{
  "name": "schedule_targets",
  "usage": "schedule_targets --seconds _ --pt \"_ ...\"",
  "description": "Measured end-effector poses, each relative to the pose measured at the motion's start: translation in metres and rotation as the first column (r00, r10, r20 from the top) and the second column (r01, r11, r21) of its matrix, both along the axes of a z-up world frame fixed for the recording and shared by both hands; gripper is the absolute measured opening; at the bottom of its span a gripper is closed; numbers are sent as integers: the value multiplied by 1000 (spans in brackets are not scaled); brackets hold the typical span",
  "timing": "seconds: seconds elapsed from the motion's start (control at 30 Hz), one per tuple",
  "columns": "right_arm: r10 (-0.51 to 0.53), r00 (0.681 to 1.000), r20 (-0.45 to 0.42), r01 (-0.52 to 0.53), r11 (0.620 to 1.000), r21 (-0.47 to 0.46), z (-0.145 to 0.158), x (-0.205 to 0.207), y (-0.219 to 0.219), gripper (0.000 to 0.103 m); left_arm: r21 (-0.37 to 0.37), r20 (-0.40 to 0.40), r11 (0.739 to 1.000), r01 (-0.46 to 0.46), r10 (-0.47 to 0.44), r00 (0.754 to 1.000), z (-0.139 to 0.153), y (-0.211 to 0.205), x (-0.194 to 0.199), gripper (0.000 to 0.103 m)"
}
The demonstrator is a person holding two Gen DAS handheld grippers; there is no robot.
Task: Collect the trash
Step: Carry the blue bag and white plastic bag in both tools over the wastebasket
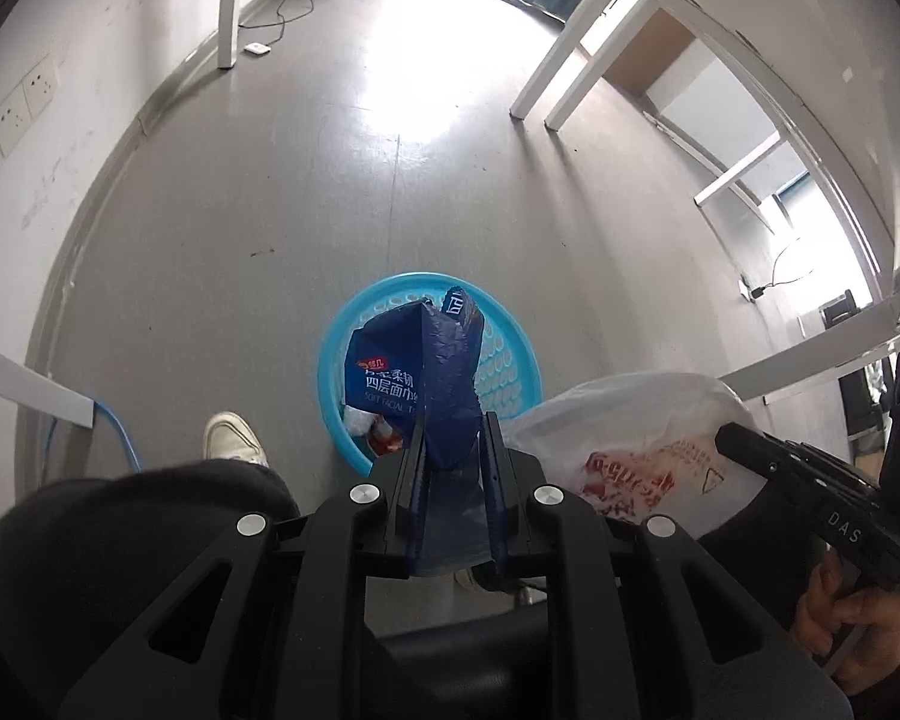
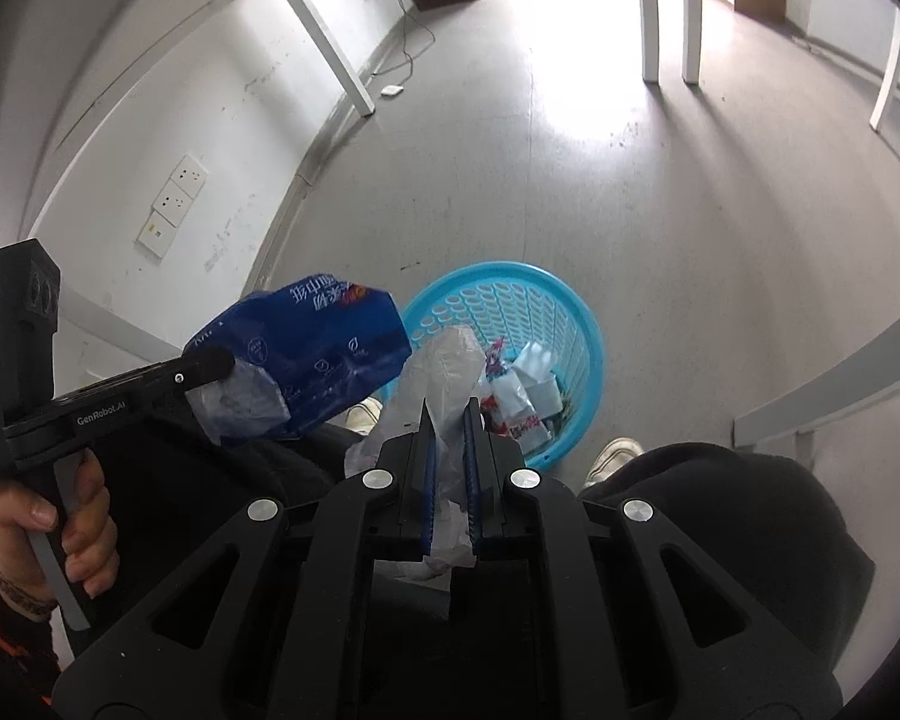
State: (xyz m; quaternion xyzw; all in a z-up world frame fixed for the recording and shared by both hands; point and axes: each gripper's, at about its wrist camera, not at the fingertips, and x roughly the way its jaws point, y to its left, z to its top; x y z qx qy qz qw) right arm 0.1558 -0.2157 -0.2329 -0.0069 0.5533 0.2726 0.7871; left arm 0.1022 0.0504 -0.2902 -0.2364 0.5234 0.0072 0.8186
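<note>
We've got the left gripper clamped on a crumpled blue plastic tissue wrapper & the right gripper pinching a thin translucent plastic bag, both above the round blue perforated plastic basket w/ scraps inside — light, limp, slippery film, so probably best gripped at bunched folds.

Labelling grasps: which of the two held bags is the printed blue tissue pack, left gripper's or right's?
The left gripper holds the blue tissue pack, opaque with white lettering. The right gripper clamps a thin translucent white plastic bag with red print.
</note>
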Motion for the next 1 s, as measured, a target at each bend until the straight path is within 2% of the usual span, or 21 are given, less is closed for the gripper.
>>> schedule_targets --seconds 0.13,0.37,0.6,0.8,1.0 --pt "-15 999 -41 14 1000 -22 -14 10 9 8 6 -56 1000 -19 20 998 -8 0 12 15" --pt "-17 998 -64 14 999 -51 -32 25 23 8 -40 -86 996 -77 73 994 -26 12 31 15" --pt "-18 997 -77 12 997 -79 -52 46 41 8 -64 -104 994 -91 84 991 -37 14 40 15" --pt "-38 992 -124 27 996 -85 -71 71 48 8 -69 -149 989 -130 118 982 -53 21 54 15" --pt "-46 992 -116 29 989 -145 -92 93 63 8 -59 -185 988 -145 132 974 -63 24 66 15"
